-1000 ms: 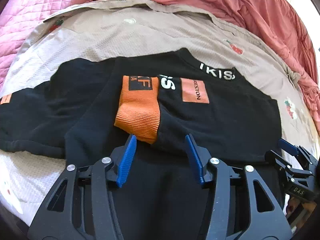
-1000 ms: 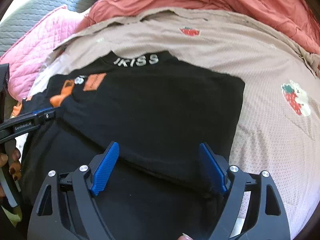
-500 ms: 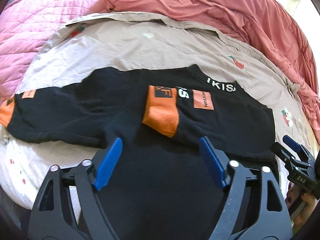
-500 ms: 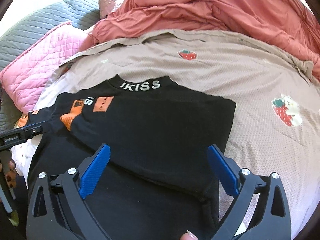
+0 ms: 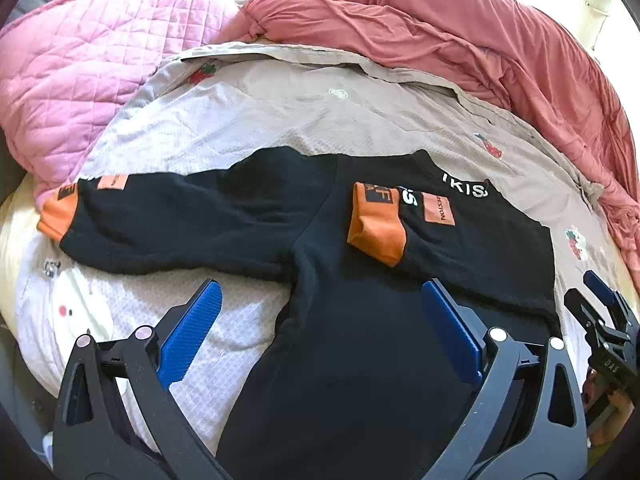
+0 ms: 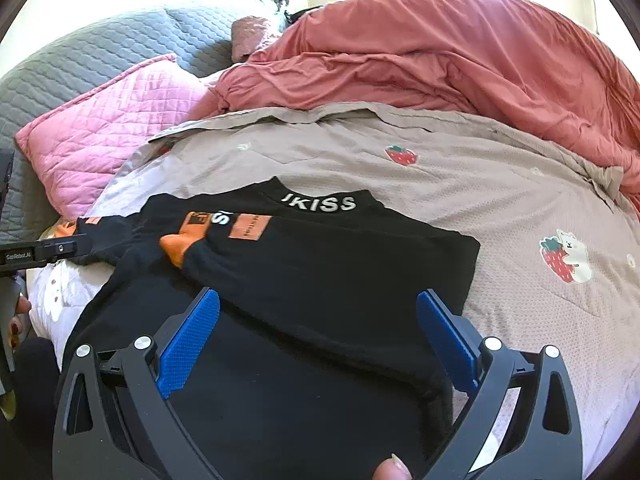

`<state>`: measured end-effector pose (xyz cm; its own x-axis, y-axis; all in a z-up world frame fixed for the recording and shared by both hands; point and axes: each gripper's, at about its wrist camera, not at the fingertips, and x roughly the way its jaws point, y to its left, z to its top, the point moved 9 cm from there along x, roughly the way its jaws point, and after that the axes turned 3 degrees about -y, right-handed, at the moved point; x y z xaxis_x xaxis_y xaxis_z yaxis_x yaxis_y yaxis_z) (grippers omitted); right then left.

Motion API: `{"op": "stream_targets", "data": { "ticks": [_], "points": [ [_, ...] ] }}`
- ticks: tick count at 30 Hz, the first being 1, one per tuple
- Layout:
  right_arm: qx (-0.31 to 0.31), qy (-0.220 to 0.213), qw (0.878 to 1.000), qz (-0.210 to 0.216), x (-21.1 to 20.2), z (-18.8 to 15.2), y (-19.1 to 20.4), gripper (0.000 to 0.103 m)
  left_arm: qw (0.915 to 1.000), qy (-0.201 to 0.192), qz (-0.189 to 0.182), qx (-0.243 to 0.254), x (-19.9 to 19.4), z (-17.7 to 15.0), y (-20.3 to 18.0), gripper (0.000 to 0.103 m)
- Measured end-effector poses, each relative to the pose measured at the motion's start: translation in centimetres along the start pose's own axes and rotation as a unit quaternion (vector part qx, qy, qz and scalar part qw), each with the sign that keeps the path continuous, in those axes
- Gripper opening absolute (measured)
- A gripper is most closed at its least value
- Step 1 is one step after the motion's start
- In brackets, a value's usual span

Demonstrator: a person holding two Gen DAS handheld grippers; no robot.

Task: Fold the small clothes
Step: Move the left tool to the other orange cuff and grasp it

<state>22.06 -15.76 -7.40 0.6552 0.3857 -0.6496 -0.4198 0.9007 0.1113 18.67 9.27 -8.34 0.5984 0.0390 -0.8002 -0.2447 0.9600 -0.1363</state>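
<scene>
Black sweatshirt lay on the bed, one sleeve folded; left tongs opening, right tongs spread, both empty; stretched sleeve at frame left likely next.

I see a beige strawberry-print sheet spread over the bed, a rumpled coral duvet heaped along its far edge, a pink quilted pillow at the left, and a grey quilted blanket behind it.
</scene>
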Motion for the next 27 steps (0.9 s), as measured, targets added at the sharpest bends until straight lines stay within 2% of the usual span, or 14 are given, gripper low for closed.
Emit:
{"op": "stream_targets", "data": {
  "ticks": [6, 12, 23, 27],
  "points": [
    [-0.014, -0.014, 1.0, 0.021, -1.0, 0.0, 3.7, 0.098, 0.9999, -0.009, 0.014, 0.002, -0.5, -0.4, 2.1, 0.093],
    [-0.011, -0.015, 0.999, 0.049, -1.5, -0.4, 7.5, 0.098, 0.9991, -0.025, 0.023, -0.025, -0.7, -0.4, 4.7, 0.093],
    [-0.012, -0.011, 0.999, 0.047, -1.6, -2.0, 11.5, 0.098, 0.9955, -0.036, 0.042, -0.076, -0.5, -0.3, 10.2, 0.093],
    [-0.036, -0.005, 0.998, 0.05, -1.6, -2.7, 13.9, 0.098, 0.9926, -0.04, 0.051, -0.102, -0.4, -0.4, 12.5, 0.093]
  ]
}}
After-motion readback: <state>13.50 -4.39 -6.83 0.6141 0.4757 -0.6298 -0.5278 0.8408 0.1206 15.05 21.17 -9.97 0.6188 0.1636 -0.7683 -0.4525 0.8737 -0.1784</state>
